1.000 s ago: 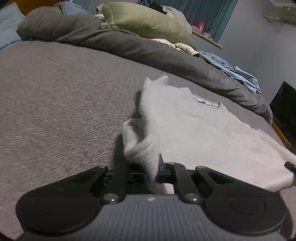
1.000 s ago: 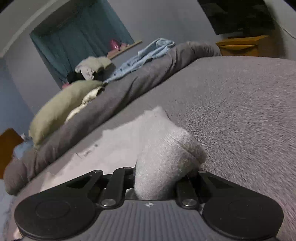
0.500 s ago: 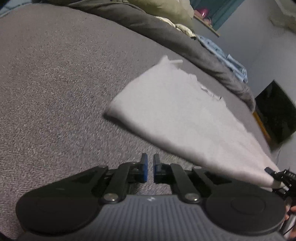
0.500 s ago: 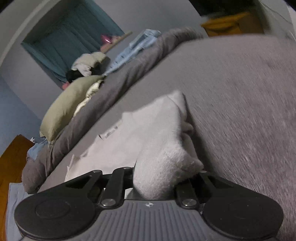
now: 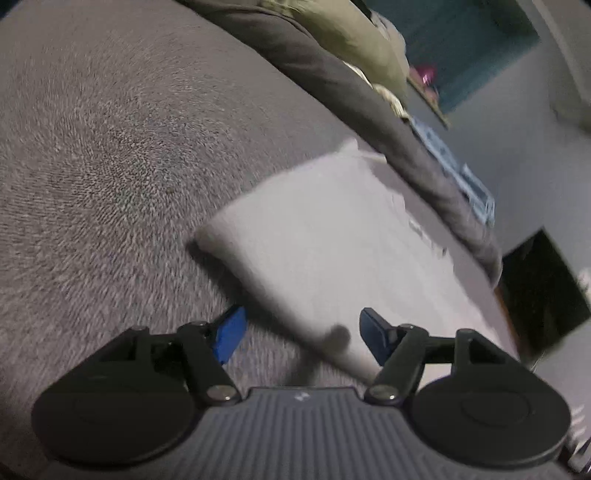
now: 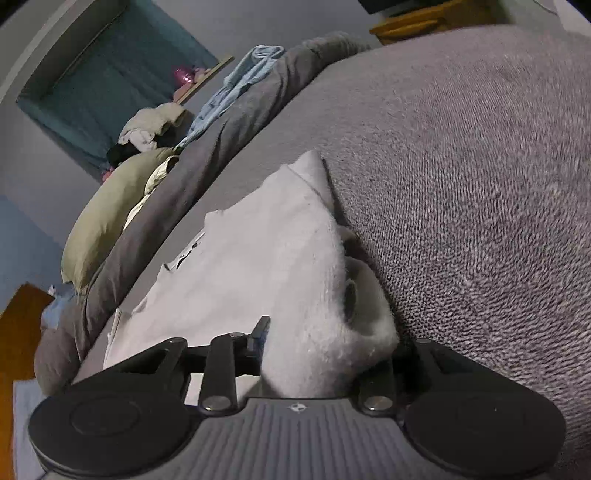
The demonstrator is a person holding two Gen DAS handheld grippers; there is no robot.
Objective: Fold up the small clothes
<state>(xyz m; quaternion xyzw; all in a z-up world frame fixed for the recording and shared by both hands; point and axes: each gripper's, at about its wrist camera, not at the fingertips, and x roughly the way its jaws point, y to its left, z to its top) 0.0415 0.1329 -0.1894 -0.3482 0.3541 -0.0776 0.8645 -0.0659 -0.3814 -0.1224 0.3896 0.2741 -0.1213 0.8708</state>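
Observation:
A small light grey garment (image 5: 332,236) lies flat on the grey bed cover (image 5: 110,147). My left gripper (image 5: 301,334) is open and empty, its blue pads astride the garment's near folded edge. In the right wrist view the same garment (image 6: 266,258) lies bunched at its near right edge. My right gripper (image 6: 325,345) has its jaws spread around that thick bunch of cloth (image 6: 332,332). The cloth hides its right pad, so the grip is unclear.
A rolled dark grey duvet (image 5: 332,74) runs along the far side of the bed with an olive pillow (image 6: 110,206) and light blue clothes (image 6: 243,85) on it. A dark screen (image 5: 543,288) and wooden furniture (image 6: 424,18) stand beyond the bed.
My left gripper let go of the garment's corner, drew back and opened wide. The garment's left side now lies flat. My right jaws have spread wider around the bunched cloth.

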